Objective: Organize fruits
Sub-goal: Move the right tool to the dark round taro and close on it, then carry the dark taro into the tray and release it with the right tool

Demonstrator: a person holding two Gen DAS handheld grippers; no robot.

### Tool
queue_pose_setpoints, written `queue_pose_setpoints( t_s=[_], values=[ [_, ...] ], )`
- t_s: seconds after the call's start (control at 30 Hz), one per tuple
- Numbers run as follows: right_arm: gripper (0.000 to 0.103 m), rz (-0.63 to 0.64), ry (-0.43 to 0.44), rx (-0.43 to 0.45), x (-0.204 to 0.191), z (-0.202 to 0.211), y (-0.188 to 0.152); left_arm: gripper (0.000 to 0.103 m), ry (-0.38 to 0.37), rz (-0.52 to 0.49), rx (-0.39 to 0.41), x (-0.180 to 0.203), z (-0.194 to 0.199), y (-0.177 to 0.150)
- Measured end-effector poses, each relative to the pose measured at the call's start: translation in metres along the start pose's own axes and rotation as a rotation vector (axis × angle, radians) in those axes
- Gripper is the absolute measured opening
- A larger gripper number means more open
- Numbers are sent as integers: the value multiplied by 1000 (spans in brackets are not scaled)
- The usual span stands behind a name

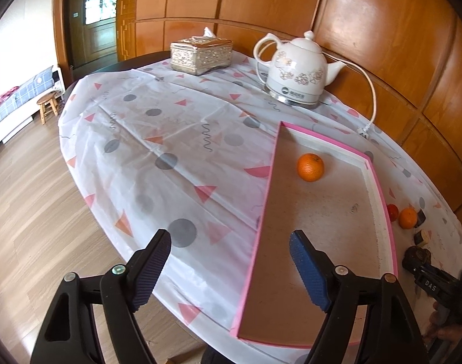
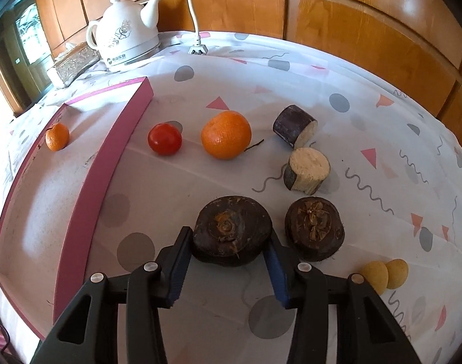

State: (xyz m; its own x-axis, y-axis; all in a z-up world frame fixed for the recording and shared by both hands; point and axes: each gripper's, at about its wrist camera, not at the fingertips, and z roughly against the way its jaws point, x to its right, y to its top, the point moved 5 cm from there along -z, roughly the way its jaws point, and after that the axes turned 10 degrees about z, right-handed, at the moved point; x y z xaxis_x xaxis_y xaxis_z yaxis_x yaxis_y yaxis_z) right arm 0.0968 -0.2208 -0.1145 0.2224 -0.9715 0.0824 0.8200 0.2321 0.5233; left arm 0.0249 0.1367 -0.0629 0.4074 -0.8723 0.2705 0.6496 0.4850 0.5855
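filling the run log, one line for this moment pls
left gripper open, empty | right gripper shut on dark water chestnut | pink tray holds one small orange

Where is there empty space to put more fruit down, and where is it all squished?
The pink tray has lots of bare floor; only one small orange sits near its far end. The cloth between the tray and the tissue box is bare too. It is crowded right of the tray, around the right gripper: tomato, big orange, dark round pieces.
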Motion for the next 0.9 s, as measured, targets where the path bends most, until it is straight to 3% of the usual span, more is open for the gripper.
queue_pose_setpoints(
  t_s=[0.5,0.63,0.9],
  values=[
    [45,-27,56,21,-3,8,-1,84,4,23,20,-10,10,-2],
    [39,-26,98,48,-14,23,4,84,-2,27,20,-10,10,-3],
    [36,73,107,94,-44,39,19,84,-4,46,14,-15,7,-2]
  ],
)
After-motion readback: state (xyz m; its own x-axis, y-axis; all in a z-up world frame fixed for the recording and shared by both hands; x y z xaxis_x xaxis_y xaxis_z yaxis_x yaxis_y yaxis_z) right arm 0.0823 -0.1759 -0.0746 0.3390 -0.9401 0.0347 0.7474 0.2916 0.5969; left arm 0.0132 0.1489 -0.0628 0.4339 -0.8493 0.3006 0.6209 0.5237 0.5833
